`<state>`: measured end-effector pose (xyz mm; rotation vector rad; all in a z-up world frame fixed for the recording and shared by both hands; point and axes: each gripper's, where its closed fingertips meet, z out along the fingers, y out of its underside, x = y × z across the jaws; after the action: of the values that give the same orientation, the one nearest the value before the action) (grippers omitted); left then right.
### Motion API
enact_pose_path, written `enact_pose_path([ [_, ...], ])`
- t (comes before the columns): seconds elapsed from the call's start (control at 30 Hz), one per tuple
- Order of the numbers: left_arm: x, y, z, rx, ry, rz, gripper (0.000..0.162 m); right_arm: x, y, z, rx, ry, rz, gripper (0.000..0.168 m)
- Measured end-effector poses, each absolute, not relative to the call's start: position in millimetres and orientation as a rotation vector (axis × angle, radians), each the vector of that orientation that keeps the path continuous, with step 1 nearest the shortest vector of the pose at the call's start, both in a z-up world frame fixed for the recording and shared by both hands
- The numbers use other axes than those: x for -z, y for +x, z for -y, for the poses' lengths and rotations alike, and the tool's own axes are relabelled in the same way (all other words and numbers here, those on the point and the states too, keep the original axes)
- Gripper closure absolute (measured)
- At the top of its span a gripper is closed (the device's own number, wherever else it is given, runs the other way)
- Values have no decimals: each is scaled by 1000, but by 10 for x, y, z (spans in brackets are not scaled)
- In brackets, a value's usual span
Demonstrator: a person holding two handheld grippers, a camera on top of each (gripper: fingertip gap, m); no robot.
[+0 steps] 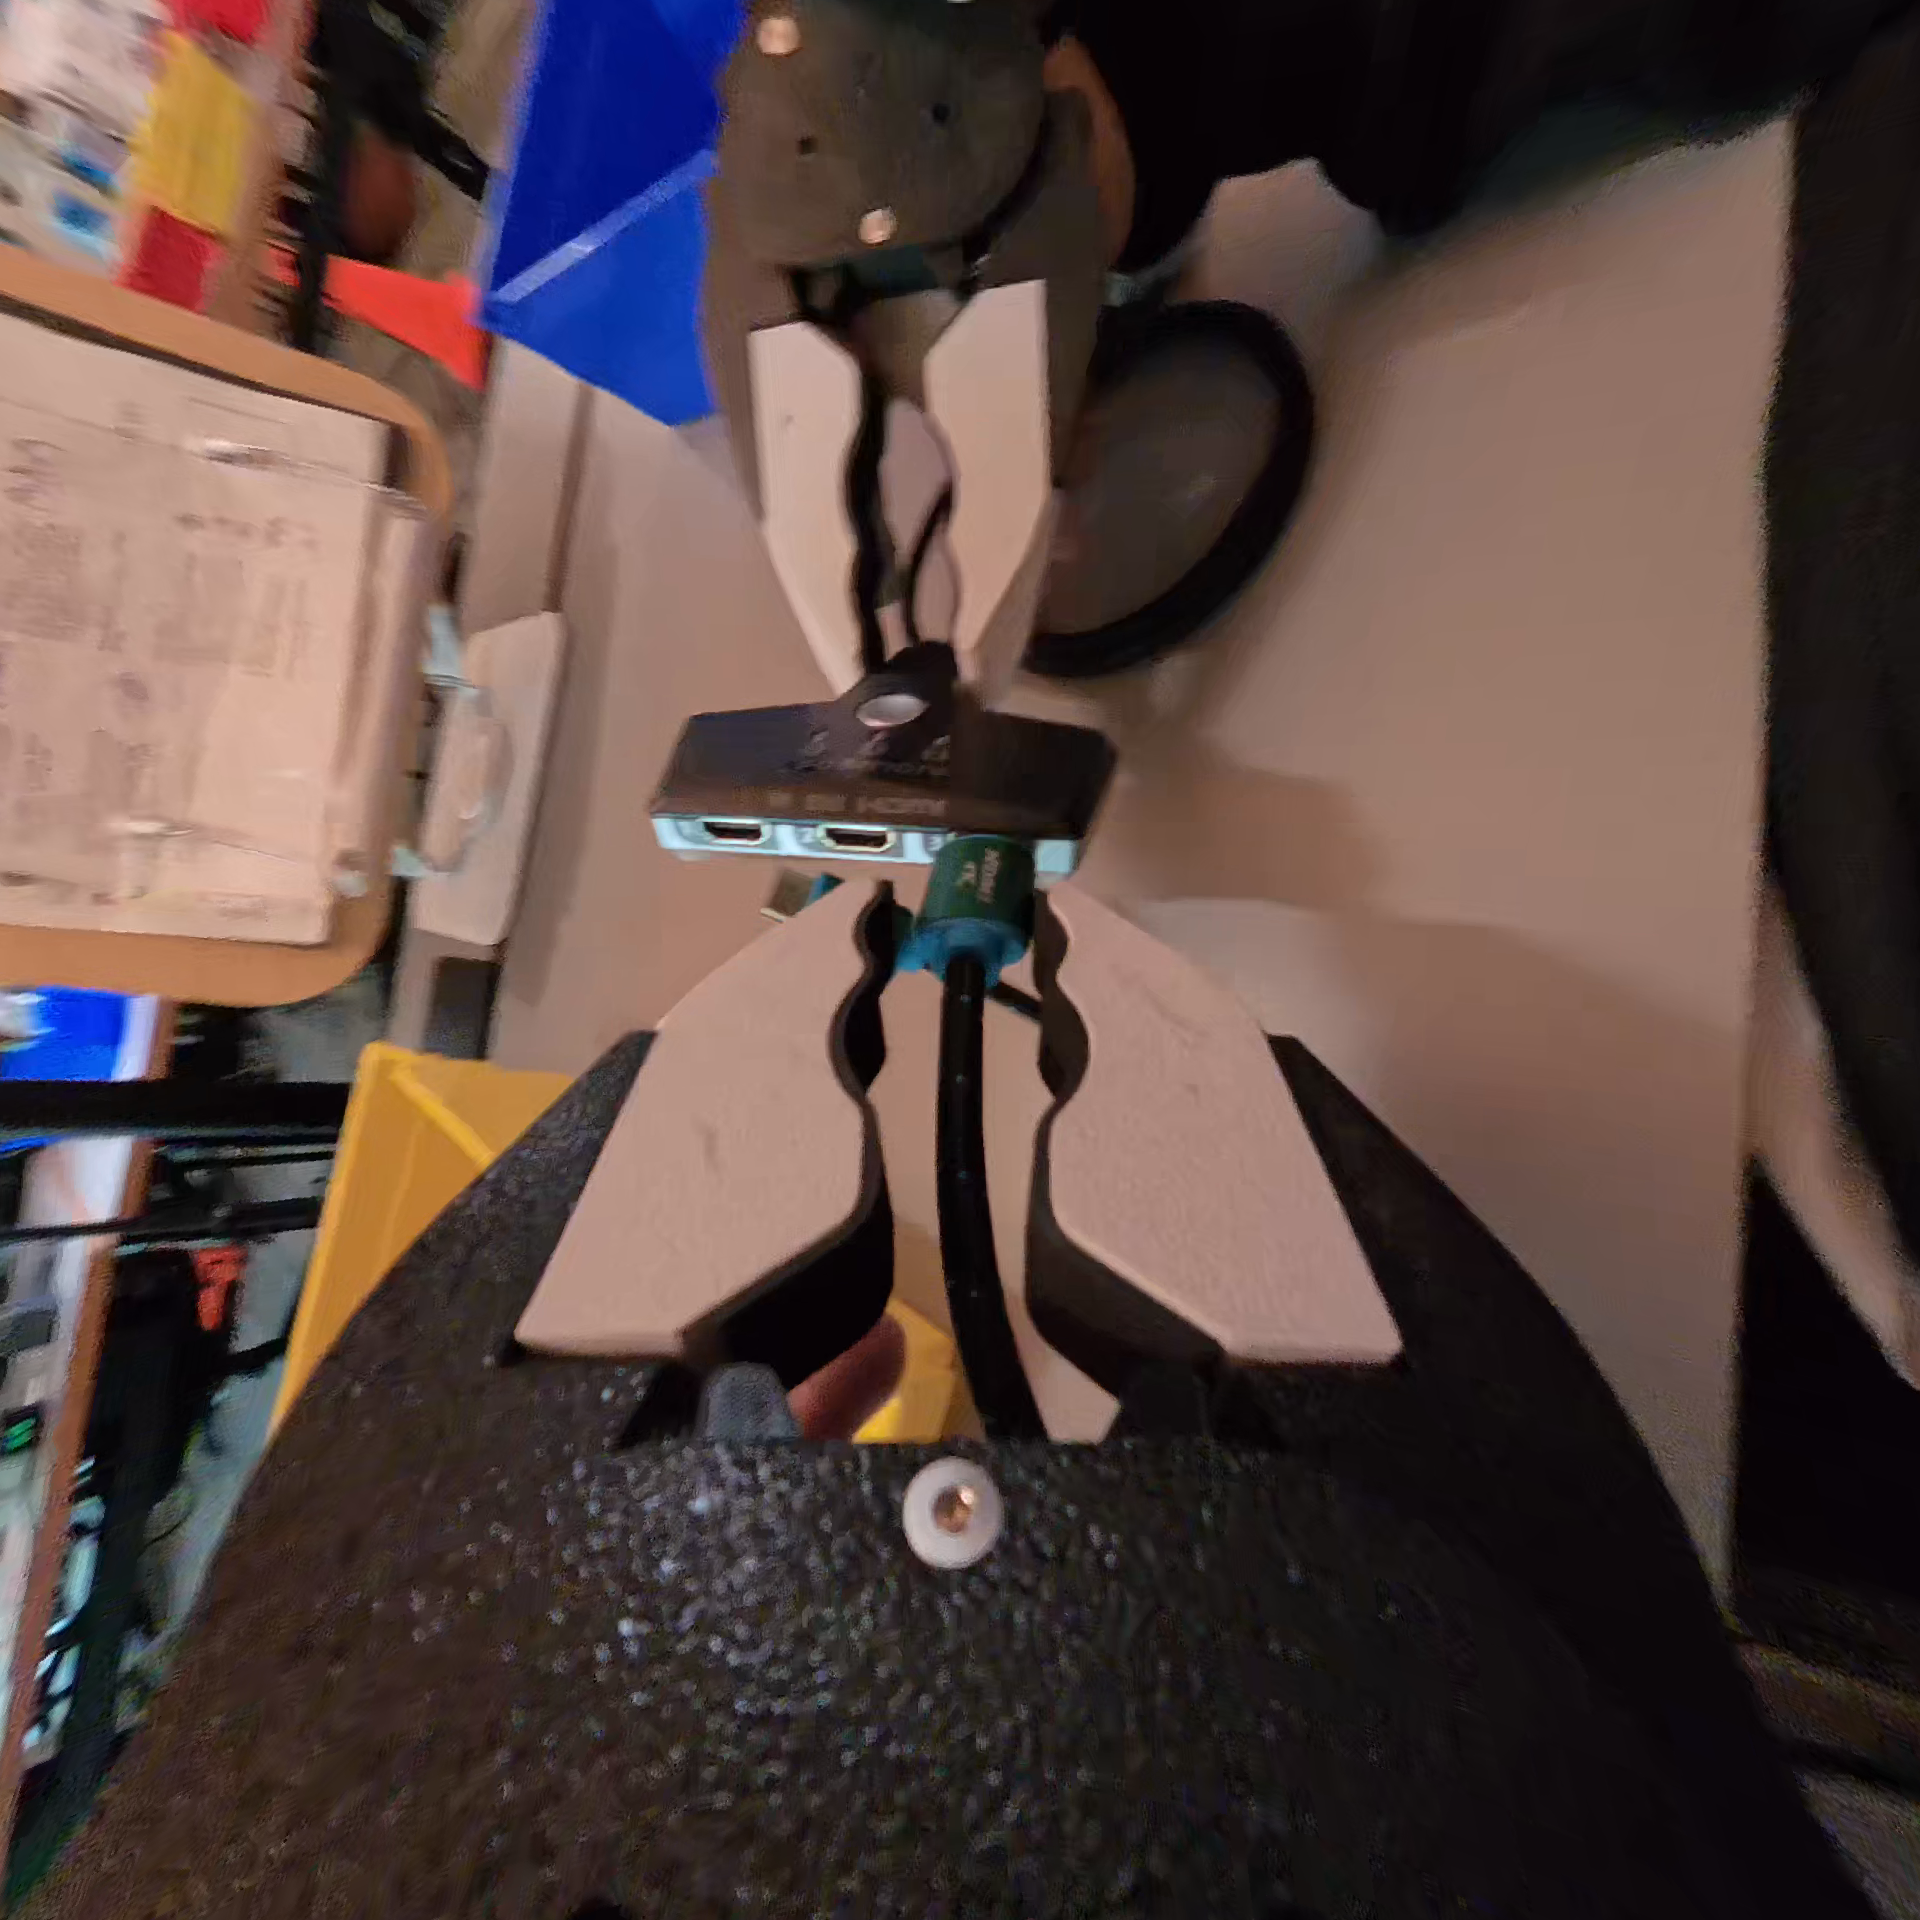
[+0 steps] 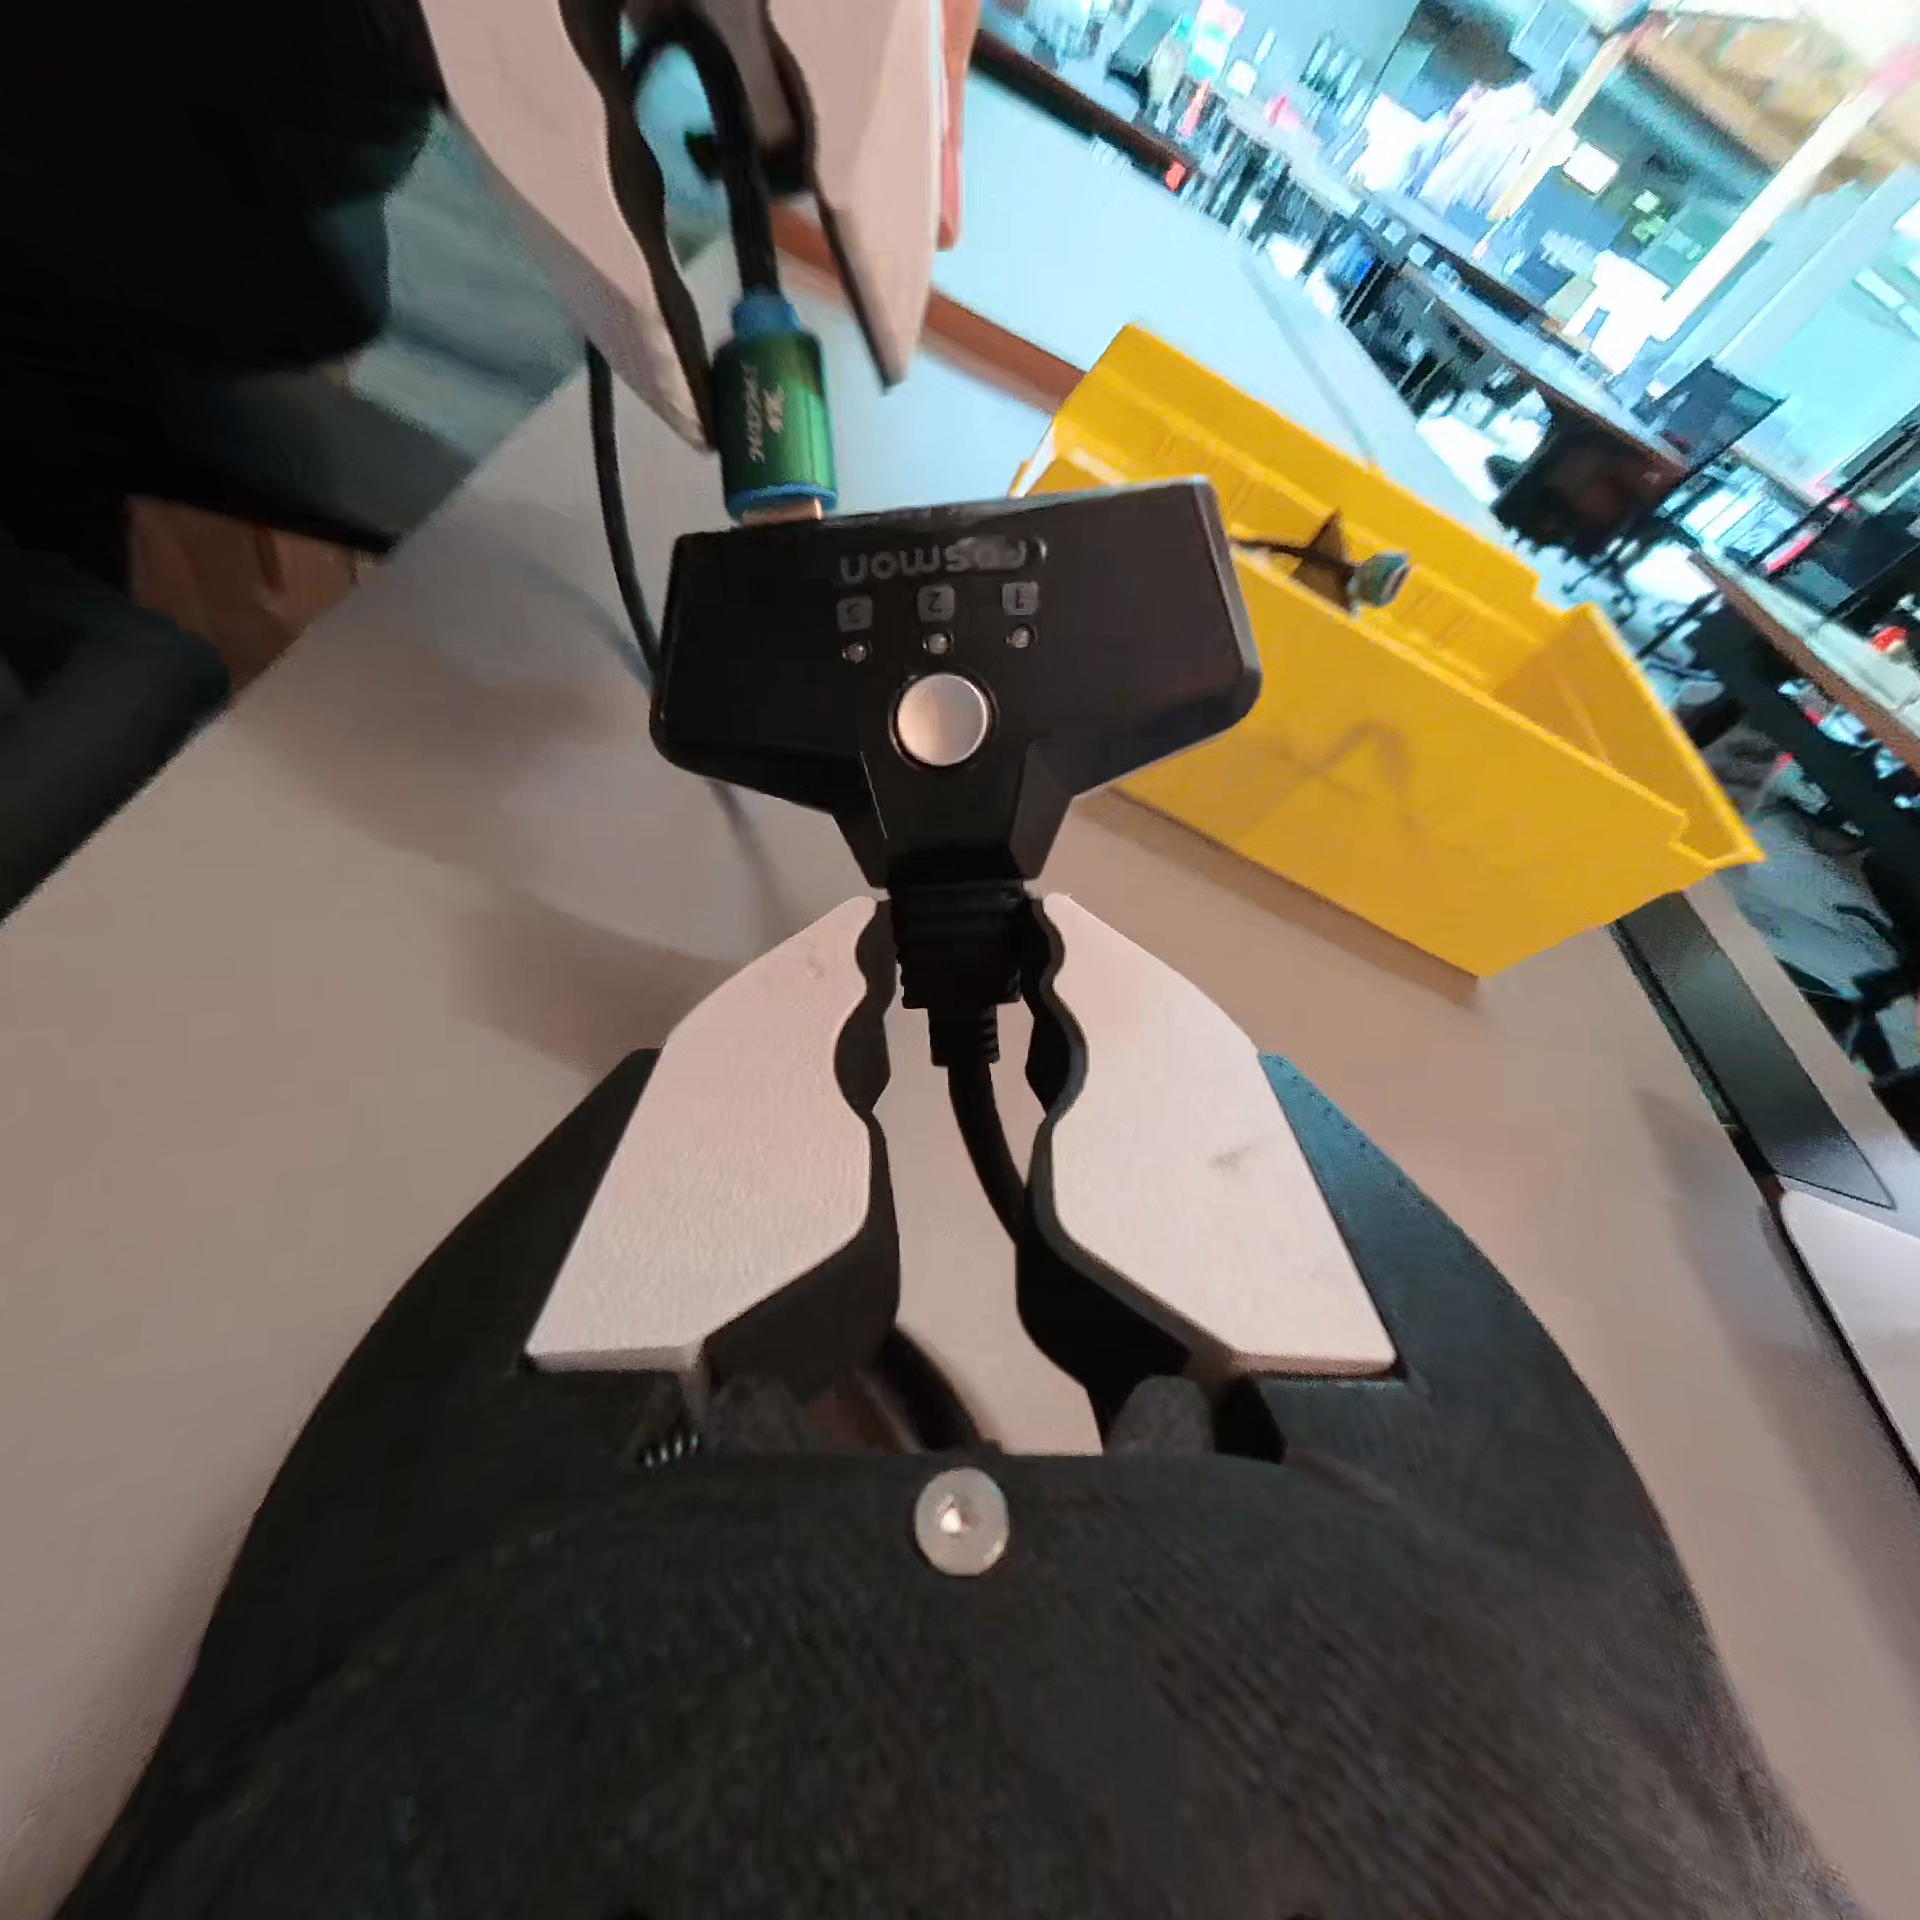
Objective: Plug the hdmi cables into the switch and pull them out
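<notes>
Two hand-held grippers meet over a pale bench (image 2: 312,935), facing each other, with a black HDMI switch (image 2: 951,644) held in the air between them.

The right gripper (image 2: 956,935) has its fingers pinched on the ribbed black collar at the switch's tail, where its own cord (image 2: 987,1132) leaves and runs back between the fingers. The switch has a round silver button (image 2: 942,719) on its top face and three small lights in a row beyond it.

The left gripper (image 1: 961,914) comes from the opposite side. Its fingers (image 1: 748,1091) stand slightly apart on either side of a green plug (image 1: 977,883) with a blue collar; whether they touch the plug cannot be told. The plug's black cable (image 1: 961,1143) runs back between the fingers. The plug's metal tip sits in the end port on the switch's far edge, while the two other ports (image 1: 795,834) are open.

A yellow bin (image 2: 1403,748) stands on the bench beyond the switch, near the bench's far edge. In the left wrist view, a coil of black cable (image 1: 1184,488) lies on the bench behind the right gripper.
</notes>
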<state>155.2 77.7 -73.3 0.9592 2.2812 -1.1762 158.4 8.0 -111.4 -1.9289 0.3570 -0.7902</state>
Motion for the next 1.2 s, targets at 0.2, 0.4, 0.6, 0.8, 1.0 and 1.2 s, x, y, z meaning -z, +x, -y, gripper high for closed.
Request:
enact_pose_path([
  [0.2, 163, 1596, -854, 1050, 941, -1729, 112, 934, 1677, 148, 677, -1717, -601, 145],
  [0.4, 541, 1600, -390, 620, 1045, -1387, 96, 867, 1652, 174, 610, -1638, -631, 146],
  [0.6, 603, 1821, -160, 604, 857, -1194, 134, 874, 1643, 10, 558, -1640, -587, 146],
  [0.8, 349, 1864, -244, 818, 627, -1290, 138, 475, 1587, -15, 668, -1406, -462, 143],
  [1.0, 291, 1875, -277, 850, 605, -1334, 138, 427, 1629, -76, 732, -1384, -448, 143],
  [1.2, 287, 1885, -272, 850, 566, -1342, 138, 277, 1590, 5, 734, -1268, -441, 144],
])
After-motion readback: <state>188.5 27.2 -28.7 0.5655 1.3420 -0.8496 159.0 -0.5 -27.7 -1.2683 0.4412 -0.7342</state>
